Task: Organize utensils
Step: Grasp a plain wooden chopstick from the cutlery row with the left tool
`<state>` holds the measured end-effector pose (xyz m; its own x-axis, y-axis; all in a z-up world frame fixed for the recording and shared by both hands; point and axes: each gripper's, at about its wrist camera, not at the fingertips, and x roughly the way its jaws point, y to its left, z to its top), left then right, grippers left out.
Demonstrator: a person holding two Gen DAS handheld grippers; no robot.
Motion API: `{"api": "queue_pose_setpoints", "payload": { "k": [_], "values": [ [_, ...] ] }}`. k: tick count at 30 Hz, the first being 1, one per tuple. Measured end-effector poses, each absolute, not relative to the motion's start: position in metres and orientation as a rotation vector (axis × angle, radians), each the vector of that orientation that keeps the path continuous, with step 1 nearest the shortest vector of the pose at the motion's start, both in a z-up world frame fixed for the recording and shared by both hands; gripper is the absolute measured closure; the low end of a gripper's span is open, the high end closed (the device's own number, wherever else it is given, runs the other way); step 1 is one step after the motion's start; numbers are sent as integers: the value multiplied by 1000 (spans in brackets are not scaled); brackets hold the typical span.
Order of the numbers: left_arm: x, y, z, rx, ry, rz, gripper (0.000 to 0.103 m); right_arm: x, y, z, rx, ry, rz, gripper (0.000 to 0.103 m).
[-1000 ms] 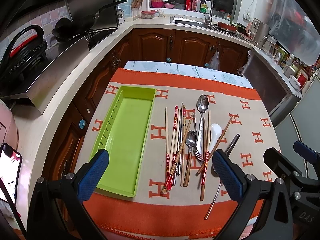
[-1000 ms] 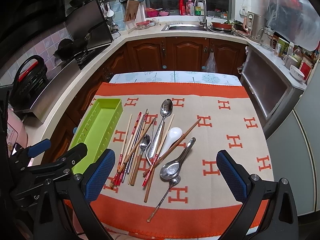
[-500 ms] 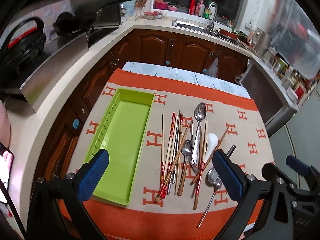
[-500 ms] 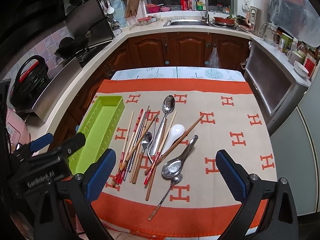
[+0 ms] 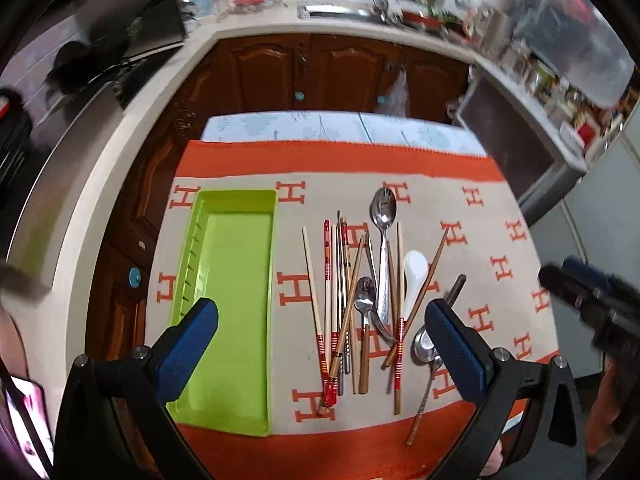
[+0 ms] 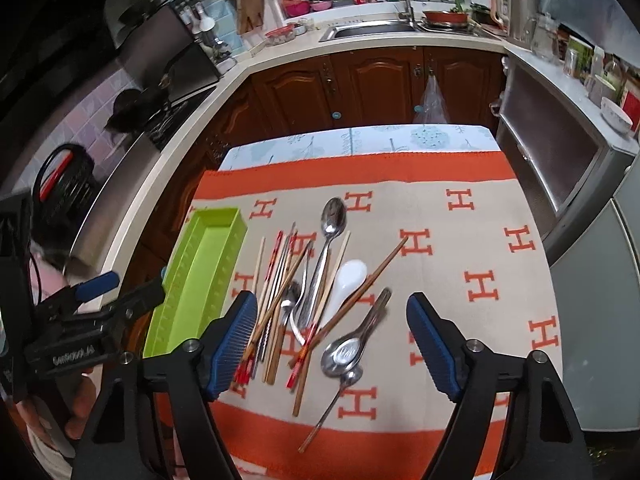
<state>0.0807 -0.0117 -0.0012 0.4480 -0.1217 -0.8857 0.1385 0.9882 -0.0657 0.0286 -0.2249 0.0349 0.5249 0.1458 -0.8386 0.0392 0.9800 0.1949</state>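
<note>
— What covered the table (image 6: 400, 136)?

— An orange-and-beige cloth (image 6: 460, 248) with H marks; a pale patterned strip of the tabletop showed at its far edge.

— And on the cloth?

— A green tray (image 5: 228, 300) lay at the left. Just beside it, a loose heap: chopsticks (image 5: 328, 300) crossing one another, a long metal spoon (image 5: 383, 216), a white ceramic spoon (image 5: 414, 276), and a metal ladle-spoon (image 6: 352, 344) at the right.

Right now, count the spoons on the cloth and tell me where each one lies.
5. Long metal spoon farthest back; small metal spoon mid-pile; white spoon right of it; broad metal spoon near right; thin-handled spoon just below that. Others may lie hidden.
</note>
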Motion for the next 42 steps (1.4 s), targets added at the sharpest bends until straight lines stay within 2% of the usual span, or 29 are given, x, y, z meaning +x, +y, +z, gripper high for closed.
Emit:
{"api": "queue_pose_setpoints", "payload": {
  "k": [4,9,11,15,18,19,20,24,26,27,36,38,42],
  "values": [
    [105,-27,-26,71,1177,-169,1,59,-243,22,230,1072,50,29],
    [126,-44,-73,74,1271,-212,3,94,-258,-21,255,1170,30,35],
    [131,-47,-94,73,1312,-205,13,101,-263,-44,280,1218,27,38],
    [136,-50,-132,81,1404,-218,27,97,-266,-83,308,1279,39,40],
    [136,-52,-155,92,1466,-231,49,91,-263,-103,313,1315,45,40],
    [136,-52,-160,88,1485,-238,61,90,-262,-111,316,1329,48,40],
    [135,-52,-167,82,1506,-241,68,89,-260,-114,318,1338,51,40],
    [134,-54,-169,107,1493,-247,72,86,-254,-127,339,1371,80,40],
    [133,-53,-170,114,1499,-242,86,86,-250,-128,344,1380,90,40],
    [132,-53,-171,118,1503,-242,89,86,-248,-128,345,1385,94,40],
    [131,-65,-169,185,1514,-248,89,88,-231,-123,350,1393,131,40],
    [129,-63,-169,188,1514,-235,98,89,-229,-122,357,1393,138,40],
    [129,-58,-168,163,1510,-222,99,94,-222,-122,369,1387,157,40]
  ]
}}
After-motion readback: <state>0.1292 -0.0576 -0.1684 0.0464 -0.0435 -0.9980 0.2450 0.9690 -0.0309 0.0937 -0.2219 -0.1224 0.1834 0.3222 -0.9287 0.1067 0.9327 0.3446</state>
